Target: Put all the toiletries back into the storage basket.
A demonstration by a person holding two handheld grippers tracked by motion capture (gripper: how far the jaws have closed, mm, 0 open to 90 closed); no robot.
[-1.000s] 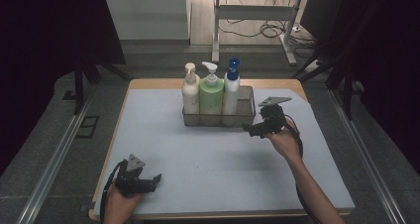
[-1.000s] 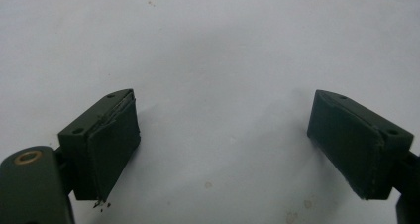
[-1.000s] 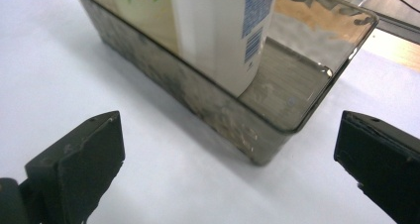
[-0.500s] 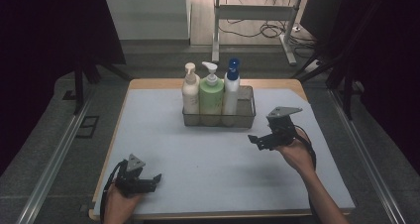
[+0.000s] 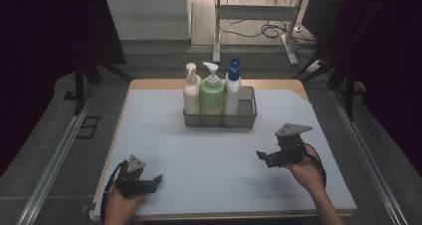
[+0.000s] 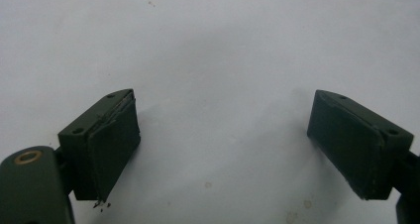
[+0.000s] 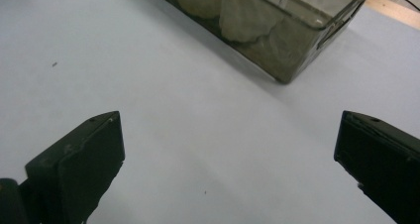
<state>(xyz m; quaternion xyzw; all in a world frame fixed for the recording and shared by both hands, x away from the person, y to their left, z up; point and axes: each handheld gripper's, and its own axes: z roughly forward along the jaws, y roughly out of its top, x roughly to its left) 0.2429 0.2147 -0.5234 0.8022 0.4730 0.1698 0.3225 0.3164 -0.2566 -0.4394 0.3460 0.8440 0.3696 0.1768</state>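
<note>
A wire mesh basket stands at the back middle of the pale blue mat. In it stand three pump bottles in a row: a cream one, a green one and a white one with a blue top. My right gripper hangs over the mat in front of the basket's right end, jaws wide apart with nothing between them; the basket's corner lies ahead of it. My left gripper rests low at the front left, open over bare mat.
The mat covers a wooden table whose edge shows at the back and left. Metal rails run along both sides of the table. A desk frame with cables stands on the floor behind it.
My right gripper has drawn back from the basket's right end toward the front of the table and come lower. The left gripper has stayed where it was.
</note>
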